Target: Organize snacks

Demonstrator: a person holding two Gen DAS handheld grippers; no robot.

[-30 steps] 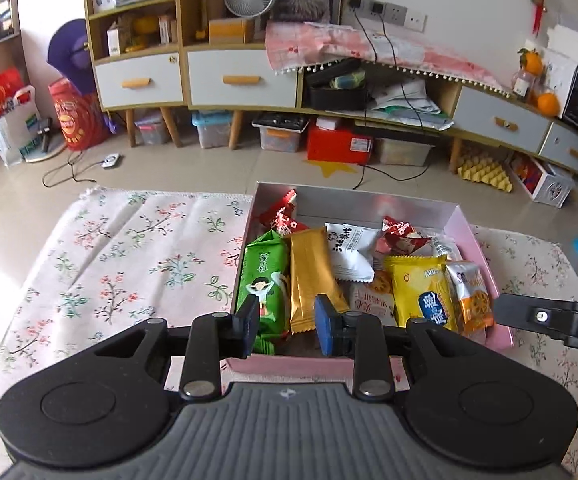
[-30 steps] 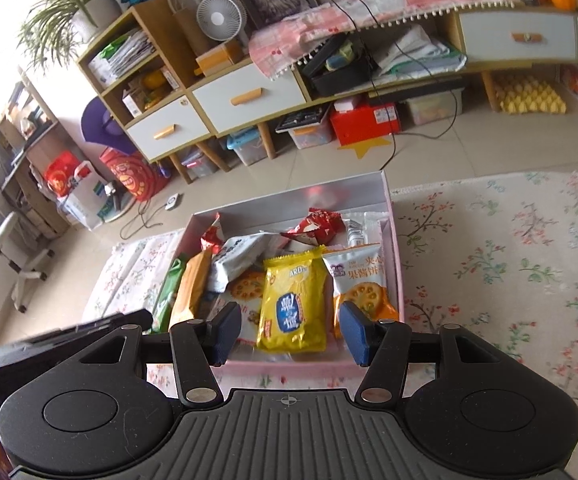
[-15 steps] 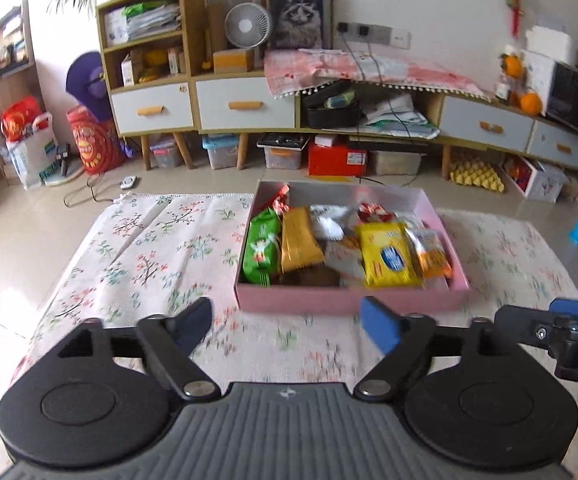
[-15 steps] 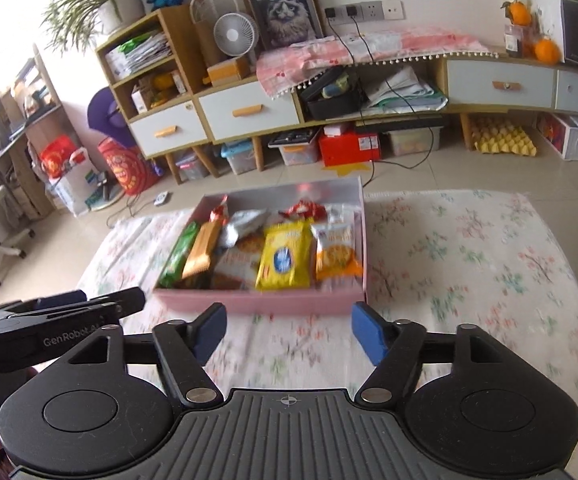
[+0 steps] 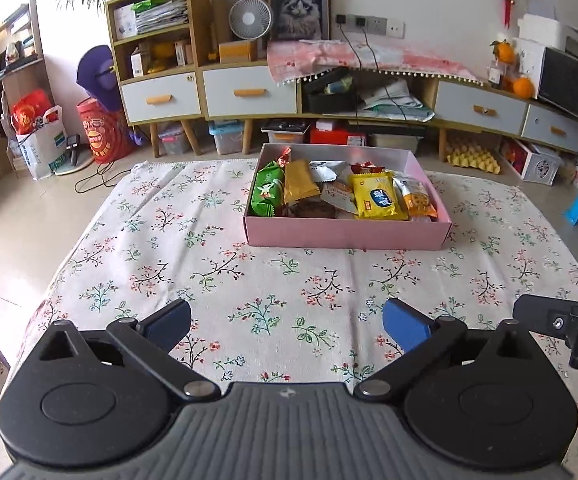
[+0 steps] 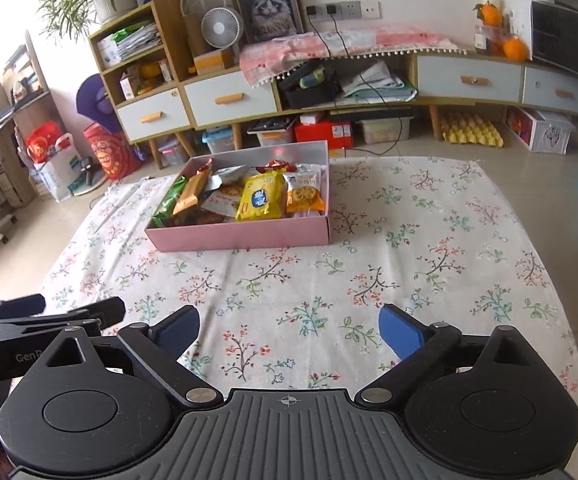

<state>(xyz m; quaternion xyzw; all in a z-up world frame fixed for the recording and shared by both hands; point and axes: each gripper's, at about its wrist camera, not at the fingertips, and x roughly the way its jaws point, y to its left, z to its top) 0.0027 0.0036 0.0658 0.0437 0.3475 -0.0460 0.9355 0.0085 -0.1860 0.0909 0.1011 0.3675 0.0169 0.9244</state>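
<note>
Nearest the cameras, the left gripper [image 5: 287,322] has its fingers spread wide with nothing between them, hanging over bare floral tablecloth [image 5: 217,272]. The right gripper [image 6: 289,326] is the same: jaws wide apart, empty, over the cloth. Both sit well back from the pink box [image 5: 345,234], which rests toward the far side of the table. Inside it the snacks lie side by side: a green packet [image 5: 266,194] at the left wall, a gold packet [image 5: 299,187] next to it, a yellow biscuit pack [image 5: 377,201] and an orange-printed packet [image 5: 419,201] toward the right, with white and red wrappers behind. No loose snack shows on the cloth, so the sorting looks finished or close to it, with little left to do
</note>
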